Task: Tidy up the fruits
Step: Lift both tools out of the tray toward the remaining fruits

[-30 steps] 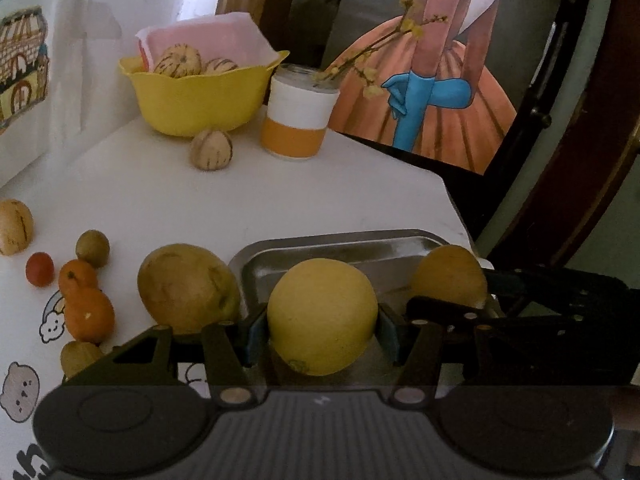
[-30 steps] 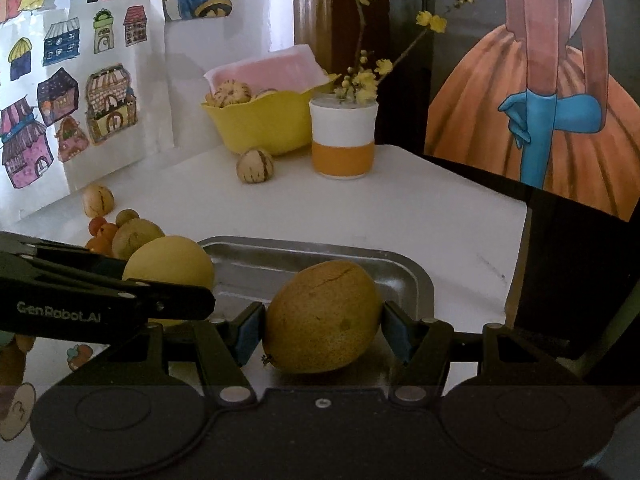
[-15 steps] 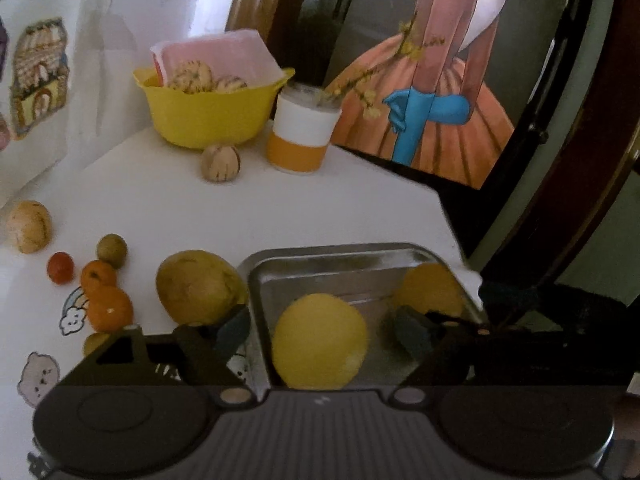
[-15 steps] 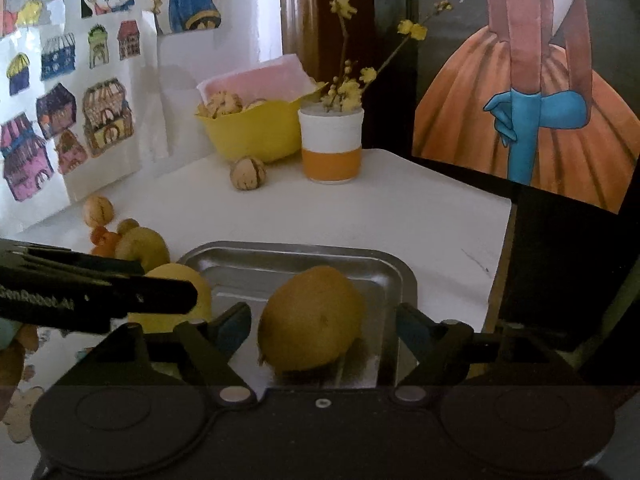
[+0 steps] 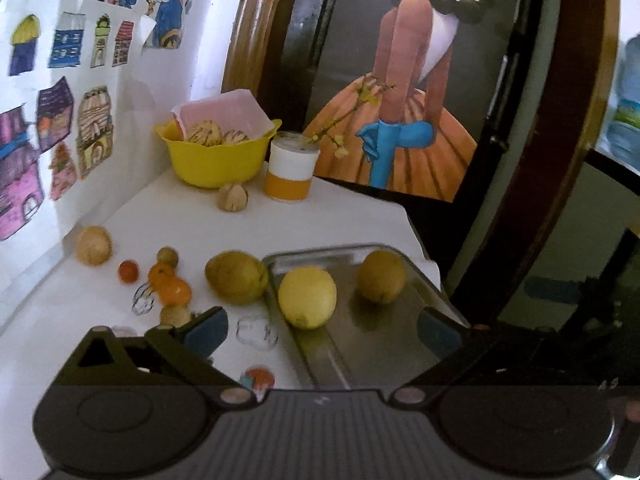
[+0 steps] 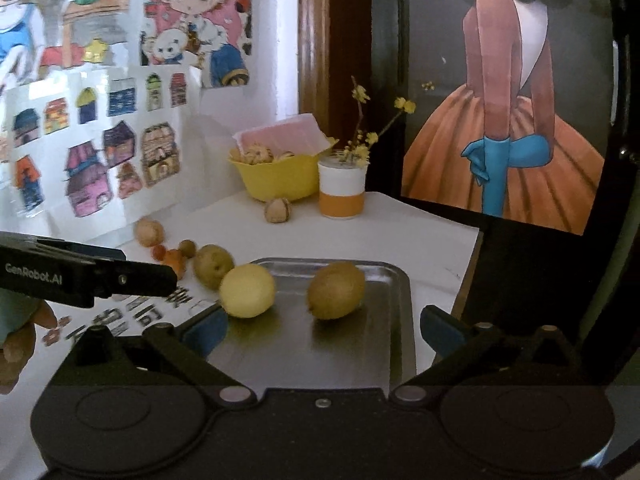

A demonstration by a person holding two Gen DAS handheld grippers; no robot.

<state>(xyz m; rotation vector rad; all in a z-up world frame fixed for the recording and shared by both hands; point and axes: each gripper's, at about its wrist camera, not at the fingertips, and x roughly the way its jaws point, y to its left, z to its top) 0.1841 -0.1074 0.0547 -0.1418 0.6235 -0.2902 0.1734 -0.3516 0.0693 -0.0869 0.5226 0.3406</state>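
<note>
**Two fruits on the tray, both jaws wide**

My left gripper (image 5: pixel 320 332) and right gripper (image 6: pixel 322 330) hang spread apart, holding nothing. Ahead of them, clear of the pads, the round yellow fruit (image 5: pixel 307 297) and brownish-green oval fruit (image 6: pixel 336 290) rest on the shallow steel tray (image 6: pixel 304 356) on the white counter (image 5: pixel 320 220).

Round yellow lemon (image 5: pixel 307 297) and brownish-green oval fruit (image 5: pixel 381 277) on metal tray (image 5: pixel 384 344), ahead between left tongs (image 5: pixel 320 330) (spread wide); brown pear-like fruit (image 5: pixel 236 277) left, beside tray.
</note>
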